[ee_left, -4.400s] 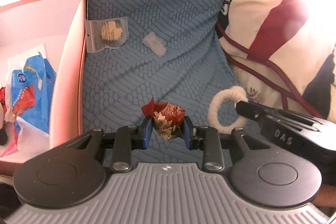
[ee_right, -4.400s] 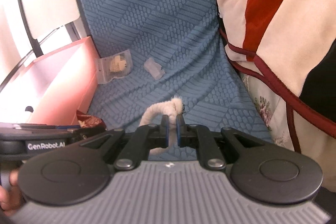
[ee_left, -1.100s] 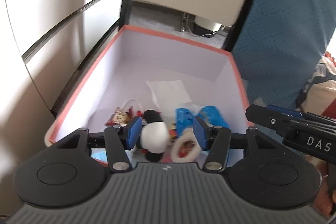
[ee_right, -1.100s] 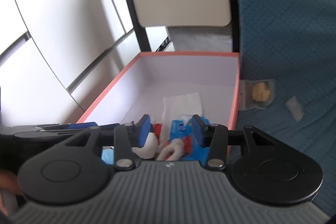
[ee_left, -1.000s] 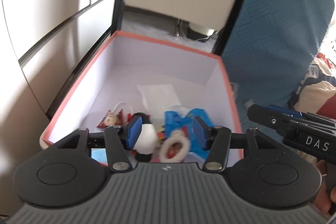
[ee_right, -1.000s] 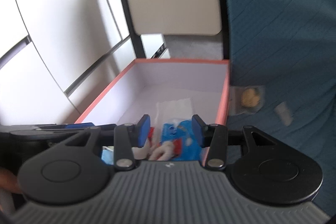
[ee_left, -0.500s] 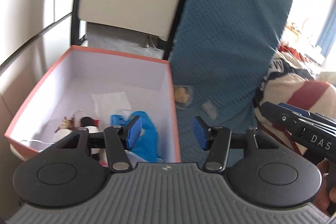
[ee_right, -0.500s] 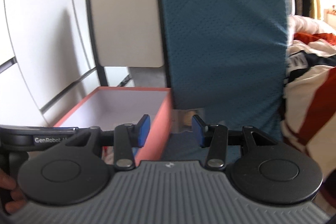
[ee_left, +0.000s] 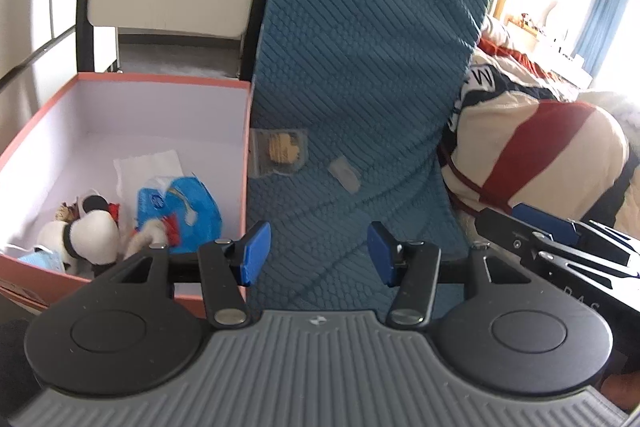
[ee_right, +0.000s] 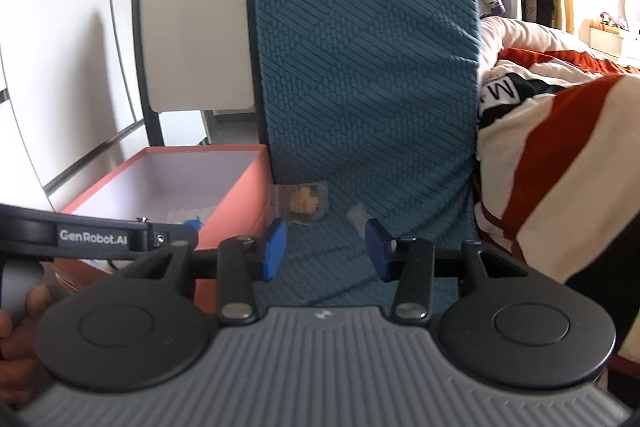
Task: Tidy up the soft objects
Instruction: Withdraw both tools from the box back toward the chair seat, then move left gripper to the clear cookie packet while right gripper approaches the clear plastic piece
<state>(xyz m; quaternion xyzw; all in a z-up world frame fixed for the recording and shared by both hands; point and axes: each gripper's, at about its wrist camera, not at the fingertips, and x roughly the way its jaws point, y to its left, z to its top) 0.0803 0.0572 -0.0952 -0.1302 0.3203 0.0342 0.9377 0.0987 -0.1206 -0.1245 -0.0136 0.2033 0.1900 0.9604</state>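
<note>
Both grippers have swung away from above the pink box toward the blue textured cushion, and the white fluffy ring and red wrapper they carried earlier are now out of their jaws.

In the left wrist view, the left gripper (ee_left: 318,253) has its jaws apart and empty, over the near edge of the blue cushion (ee_left: 360,67). The pink box (ee_left: 244,163) sits to its left, touching the cushion's side. Inside it lie a white and black plush toy (ee_left: 94,233), a blue plastic packet (ee_left: 180,203), the white fluffy ring (ee_left: 146,239) beside the packet, and a white sheet of paper (ee_left: 148,165). Ahead of the gripper on the cushion lie a clear bag with a yellowish item (ee_left: 280,151), just beside the box wall, and a small clear packet (ee_left: 344,173) to its right. The right gripper's fingers (ee_left: 548,231) show at the right edge, in front of a red, cream and black blanket (ee_left: 540,147).

In the right wrist view, the right gripper (ee_right: 324,253) is likewise spread wide with nothing between its pads. The clear bag (ee_right: 304,203) and small packet (ee_right: 358,215) lie just beyond its tips. The box (ee_right: 244,203) stands left, the left gripper (ee_right: 100,235) crossing in front.
</note>
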